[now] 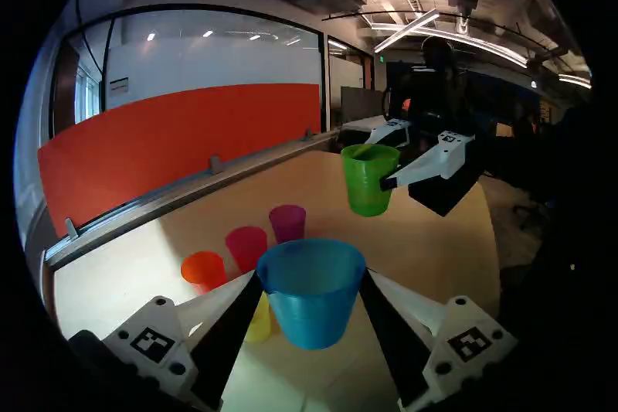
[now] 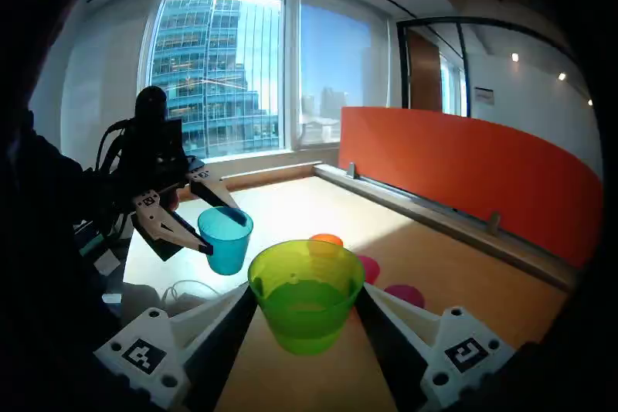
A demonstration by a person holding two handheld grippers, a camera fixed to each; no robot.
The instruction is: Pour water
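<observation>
Plastic, thin and see-through, the green cup [image 2: 307,308] looked light and slightly springy. Too hard a squeeze would probably have bowed its wall, and too weak a one let the smooth taper slip. The safest hold seemed to be on opposite sides just below the rim. That was where the right gripper [image 2: 307,292] had it, jaws clamped on its flanks, at lower centre of the right gripper view and clear of the counter [image 2: 448,257]. A darker band low inside hinted at water, though I could not be sure.

At lower centre of the left gripper view was the blue cup [image 1: 311,300], of the same tapered shape. The left gripper [image 1: 310,280] had its jaws clamped on the sides under the rim. Both cups were upright and apart, the green one higher and to the right in that view. An orange cup [image 1: 204,269], a red cup [image 1: 246,246], a purple cup [image 1: 287,223] and a yellow cup [image 1: 261,323] stood on the counter at lower left.
</observation>
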